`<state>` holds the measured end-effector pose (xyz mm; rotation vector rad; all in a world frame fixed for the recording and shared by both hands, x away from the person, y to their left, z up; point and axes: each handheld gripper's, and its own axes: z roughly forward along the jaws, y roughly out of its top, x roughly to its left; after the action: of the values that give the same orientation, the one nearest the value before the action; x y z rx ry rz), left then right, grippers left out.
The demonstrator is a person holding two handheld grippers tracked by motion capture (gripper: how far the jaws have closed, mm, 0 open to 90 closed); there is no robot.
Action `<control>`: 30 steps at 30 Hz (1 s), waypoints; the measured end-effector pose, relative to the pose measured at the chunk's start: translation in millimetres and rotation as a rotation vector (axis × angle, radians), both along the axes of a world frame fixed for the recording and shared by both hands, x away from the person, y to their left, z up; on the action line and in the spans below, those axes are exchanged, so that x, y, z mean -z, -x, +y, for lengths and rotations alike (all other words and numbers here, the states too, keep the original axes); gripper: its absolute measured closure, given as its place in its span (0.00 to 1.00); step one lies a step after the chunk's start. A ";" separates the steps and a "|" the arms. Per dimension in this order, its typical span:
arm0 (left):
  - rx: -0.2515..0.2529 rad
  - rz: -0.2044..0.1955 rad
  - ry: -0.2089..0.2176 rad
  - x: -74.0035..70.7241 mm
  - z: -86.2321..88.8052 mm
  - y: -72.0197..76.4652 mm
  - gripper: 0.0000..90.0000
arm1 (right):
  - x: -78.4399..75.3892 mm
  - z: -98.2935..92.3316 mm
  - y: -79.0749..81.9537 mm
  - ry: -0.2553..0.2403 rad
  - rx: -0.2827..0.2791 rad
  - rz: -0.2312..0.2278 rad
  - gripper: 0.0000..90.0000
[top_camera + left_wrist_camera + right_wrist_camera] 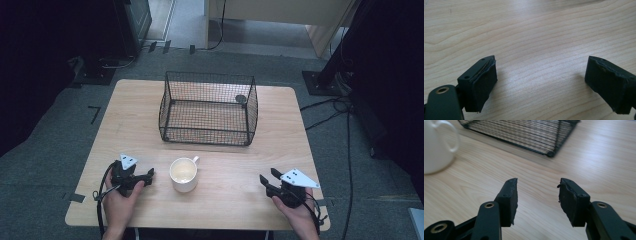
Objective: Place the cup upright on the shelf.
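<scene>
I see both claws released, left gripper (148, 176) and right gripper (266, 178) flanking white mug (183, 174); contents possibly milky liquid.

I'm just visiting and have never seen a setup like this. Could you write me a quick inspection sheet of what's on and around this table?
Surface: light wooden table, bare around the items.
Job's things: white mug with handle toward the far right, upright near the front edge; black wire basket behind it, apart from the mug, with a small dark round thing at its far right corner.
Clutter: nothing seen.
Grippers: left claw open beside the mug, not touching it; right claw open, holding nothing.
Cables: one trails from the left claw; others lie on the floor at right.
Surroundings: grey carpet, dark stands, tape marks.
</scene>
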<state>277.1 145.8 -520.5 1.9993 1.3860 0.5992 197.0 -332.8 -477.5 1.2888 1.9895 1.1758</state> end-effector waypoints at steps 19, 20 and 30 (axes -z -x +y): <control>0.000 0.000 0.000 0.0 0.0 0.0 0.13 | -4.5 92.7 -36.3 -0.096 -0.247 -0.064 0.65; 0.000 0.000 0.000 0.0 0.0 0.0 0.13 | -2.8 95.5 -37.7 -0.106 -0.259 -0.070 0.65; 0.000 0.000 0.000 0.0 0.0 0.0 0.13 | 10.1 122.5 -55.2 -0.110 -0.331 -0.101 0.67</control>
<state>277.1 145.8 -520.5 1.9991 1.3859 0.5992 252.2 -210.3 -487.6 0.9495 2.1426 1.4901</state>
